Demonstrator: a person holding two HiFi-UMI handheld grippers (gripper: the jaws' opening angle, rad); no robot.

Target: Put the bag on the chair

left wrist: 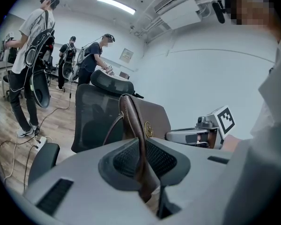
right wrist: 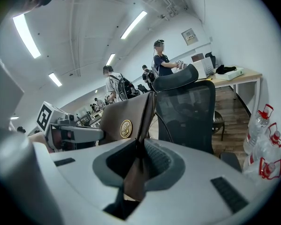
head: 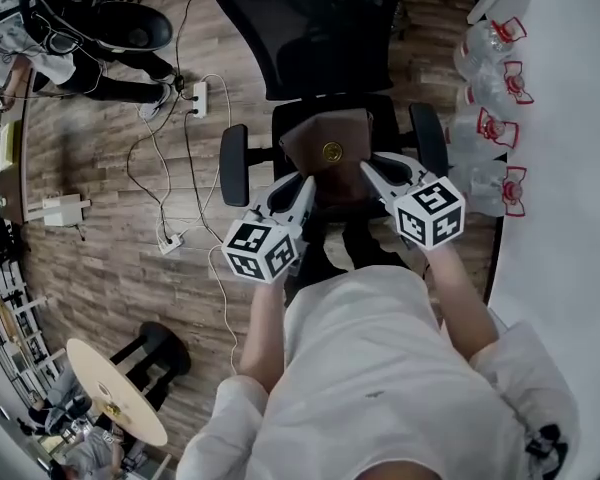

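A brown leather bag (head: 328, 145) with a round gold emblem hangs between both grippers, over the seat of a black mesh office chair (head: 320, 38). My left gripper (head: 302, 184) is shut on the bag's left edge (left wrist: 131, 125), which runs between its pads. My right gripper (head: 365, 168) is shut on the bag's right edge (right wrist: 143, 125). The bag (right wrist: 124, 118) stands upright in front of the chair's backrest (right wrist: 187, 109). In the left gripper view the right gripper (left wrist: 175, 136) shows beyond the bag. Whether the bag's bottom touches the seat is hidden.
The chair's armrests (head: 234, 163) flank the bag. Several water bottles (head: 485, 118) stand by the white table (head: 570, 148) at right. Cables and power strips (head: 195, 98) lie on the wooden floor at left. A round stool (head: 115, 393) stands behind. People stand further off (left wrist: 30, 55).
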